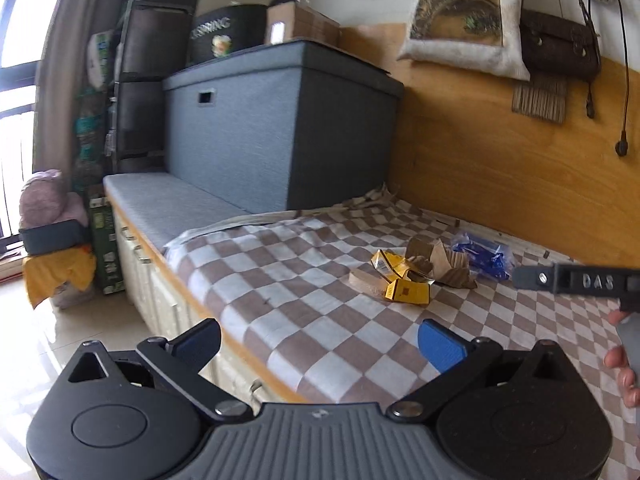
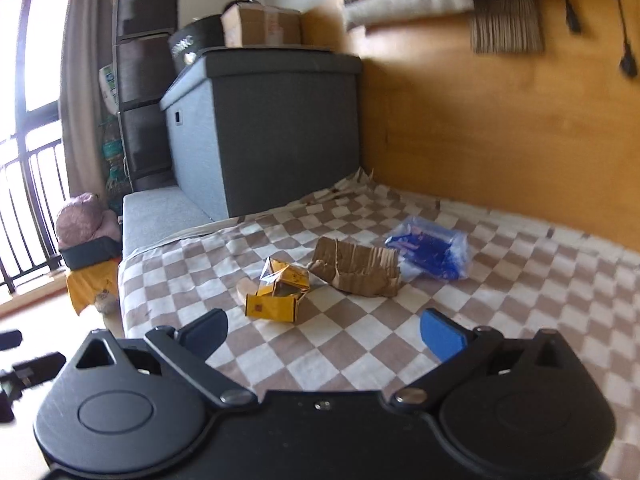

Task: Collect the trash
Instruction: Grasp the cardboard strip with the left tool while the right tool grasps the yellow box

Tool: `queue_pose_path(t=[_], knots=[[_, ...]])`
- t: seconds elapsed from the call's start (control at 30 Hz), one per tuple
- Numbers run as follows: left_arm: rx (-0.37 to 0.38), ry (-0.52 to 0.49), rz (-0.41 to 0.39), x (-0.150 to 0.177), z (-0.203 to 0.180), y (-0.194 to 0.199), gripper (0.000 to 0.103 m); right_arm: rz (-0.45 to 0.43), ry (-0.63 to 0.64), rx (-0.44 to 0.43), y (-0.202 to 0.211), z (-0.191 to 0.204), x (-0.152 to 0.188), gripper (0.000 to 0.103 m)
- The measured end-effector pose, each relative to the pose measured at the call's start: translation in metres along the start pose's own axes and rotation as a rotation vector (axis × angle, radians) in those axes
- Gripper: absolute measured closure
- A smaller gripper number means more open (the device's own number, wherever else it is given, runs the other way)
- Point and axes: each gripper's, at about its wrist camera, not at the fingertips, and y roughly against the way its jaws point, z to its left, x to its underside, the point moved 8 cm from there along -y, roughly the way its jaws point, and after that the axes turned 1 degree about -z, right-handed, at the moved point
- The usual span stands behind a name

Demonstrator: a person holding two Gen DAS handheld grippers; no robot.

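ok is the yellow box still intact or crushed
Crushed. The yellow box lies crumpled and torn open on the checkered blanket, flaps splayed, beside torn cardboard.

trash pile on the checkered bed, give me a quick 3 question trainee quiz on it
1. True or false: the left gripper and the right gripper are both open and empty.
2. Which piece lies nearest the wooden wall? A) yellow carton B) torn cardboard C) blue plastic wrapper
3. Fill in: the trash rests on a brown and white ____ blanket.

Key: 1 true; 2 C; 3 checkered.
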Motion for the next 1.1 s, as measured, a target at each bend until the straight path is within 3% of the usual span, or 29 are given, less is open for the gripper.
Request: queue_pose_path(t=[0.33,0.53,0.7,0.77,0.8,0.83,0.93,1.1], knots=[[0.137,-0.006,0.037,0.006,-0.011,-0.068,0.000,0.098,-0.167,-0.077,-0.105,0.007,-0.019,0.006],[0.215,-0.028,0.062,0.007,-0.020,-0.093,0.000,0.177,-0.195,-0.087,-0.162,0.021,-0.016,0.007],[0.242,0.032,0.080,-0.002,-0.018,-0.109,0.000,0.228,-0.163,-0.086,-0.198,0.029,-0.003,0.009],[0.256,0.073,0.092,-0.006,-0.016,-0.116,0.000,0.240,-0.154,-0.084,-0.206,0.029,0.002,0.024],[0.263,0.095,0.100,-0.008,-0.015,-0.119,0.001,0.245,-0.154,-0.082,-0.208,0.027,0.004,0.043],[0.271,0.117,0.106,-0.010,-0.014,-0.123,0.001,0.228,-0.149,-0.074,-0.207,0.025,0.003,0.048],[0.285,0.169,0.121,-0.016,-0.014,-0.132,0.003,0.222,-0.163,-0.090,-0.203,0.014,0.002,0.049],[0.305,0.273,0.166,-0.018,-0.015,-0.149,0.008,0.238,0.005,-0.068,-0.200,0.006,0.005,0.050]])
